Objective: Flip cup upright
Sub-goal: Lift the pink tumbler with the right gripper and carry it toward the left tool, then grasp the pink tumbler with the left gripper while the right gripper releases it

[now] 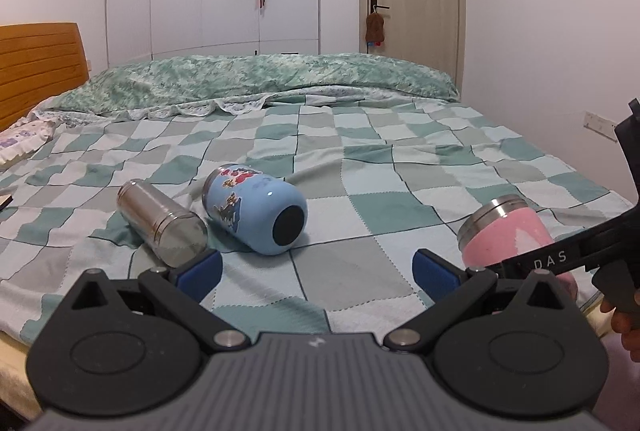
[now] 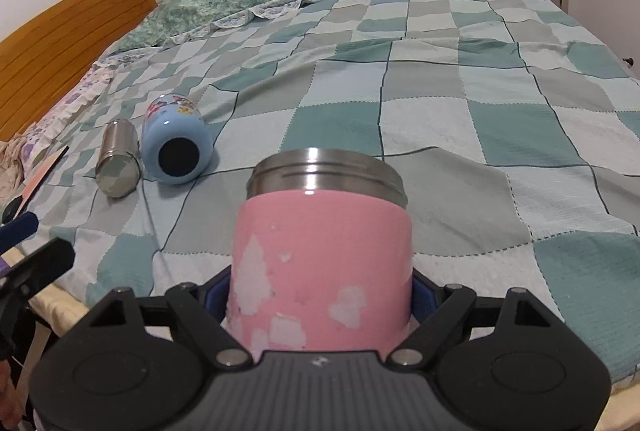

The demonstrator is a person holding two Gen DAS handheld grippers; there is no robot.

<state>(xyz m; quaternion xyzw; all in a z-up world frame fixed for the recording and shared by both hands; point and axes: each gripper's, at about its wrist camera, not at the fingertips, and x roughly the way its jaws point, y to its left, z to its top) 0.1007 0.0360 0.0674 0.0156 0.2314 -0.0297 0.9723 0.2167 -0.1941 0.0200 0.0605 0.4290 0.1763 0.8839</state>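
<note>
Right gripper pinched pink cup betw. its blue pads, steel rim pointing away over checked bedspread. Left gripper hovered w/ jaws spread, empty, near blue cup & steel cup, both lying on their sides, touching.

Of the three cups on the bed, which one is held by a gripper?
The pink cup with the steel rim, clamped in the right gripper. The blue cartoon cup and the plain steel cup lie free on the checked bedspread.

My right tool's pads mostly hidden behind the pink cup, cup's base out of sight, its mouth unseen, headboard cropped by the frame
</note>
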